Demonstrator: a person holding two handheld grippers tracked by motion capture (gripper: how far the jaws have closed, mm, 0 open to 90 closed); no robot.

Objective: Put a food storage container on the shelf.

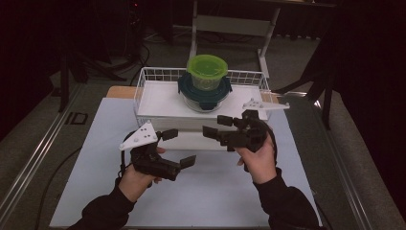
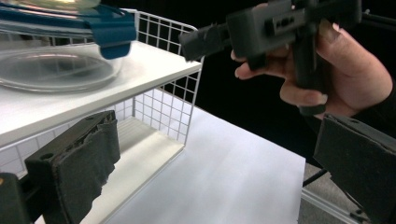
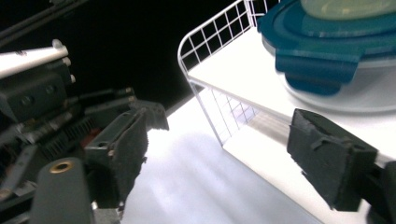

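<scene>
Left gripper (image 1: pixel 176 148) sat at the left over the white mat (image 1: pixel 95 143), held in the person's left hand (image 1: pixel 136 179). Jaws were released, wide apart, nothing between them. In the left gripper view its two black pads (image 2: pixel 84 158) framed bare mat and the lower shelf of the wire rack (image 2: pixel 168 102).

Ahead of both sets of jaws and above them stood the stacked containers on the rack's top shelf (image 1: pixel 158 103): a glass container with a blue lid (image 1: pixel 205 91), and a green-lidded container (image 1: pixel 207 71) on top of it. Neither gripper touched them. The blue lid's clip (image 2: pixel 114 35) showed up and to the left of the left jaws, and the blue lid (image 3: pixel 327 42) up and to the right of the right jaws.

Right gripper (image 1: pixel 216 125) was held in the right hand (image 1: pixel 258 160) just before the rack's front edge, jaws pointing left toward the left gripper. Jaws released, spread wide, empty; between its pads (image 3: pixel 123 149) lay mat and the rack's corner.
</scene>
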